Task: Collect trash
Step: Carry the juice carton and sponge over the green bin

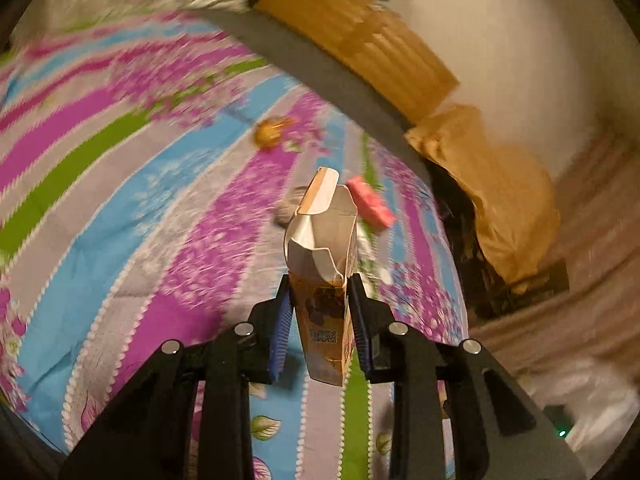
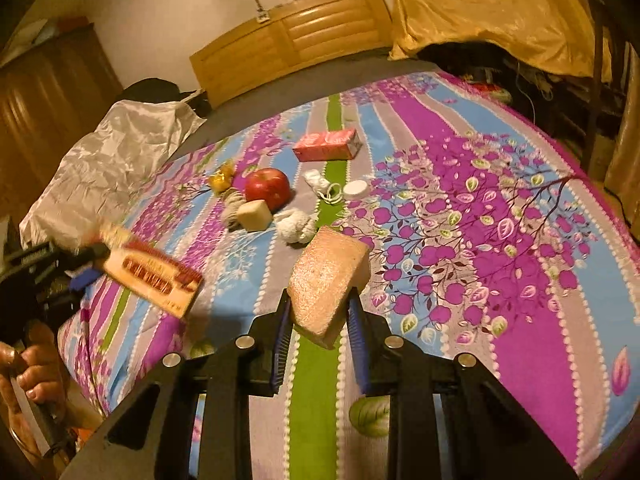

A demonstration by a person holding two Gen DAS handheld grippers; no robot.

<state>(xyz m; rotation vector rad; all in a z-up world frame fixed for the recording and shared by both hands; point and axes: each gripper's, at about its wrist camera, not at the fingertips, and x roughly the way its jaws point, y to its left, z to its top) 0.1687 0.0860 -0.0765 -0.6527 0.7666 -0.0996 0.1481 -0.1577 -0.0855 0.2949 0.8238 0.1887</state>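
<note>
The left claw (image 1: pixel 320 320) pinched a flattened cardboard carton (image 1: pixel 324 280); the right claw (image 2: pixel 320 320) squeezed a porous sponge wedge (image 2: pixel 326 280) above the quilted bed (image 2: pixel 480 260).

Dim, warm yellow indoor light; left wrist view motion-blurred, both fisheye-bent with dark corners.

Motion blur smears the bedspread (image 1: pixel 120 152) and pink box (image 1: pixel 370 204) beyond reading.
</note>
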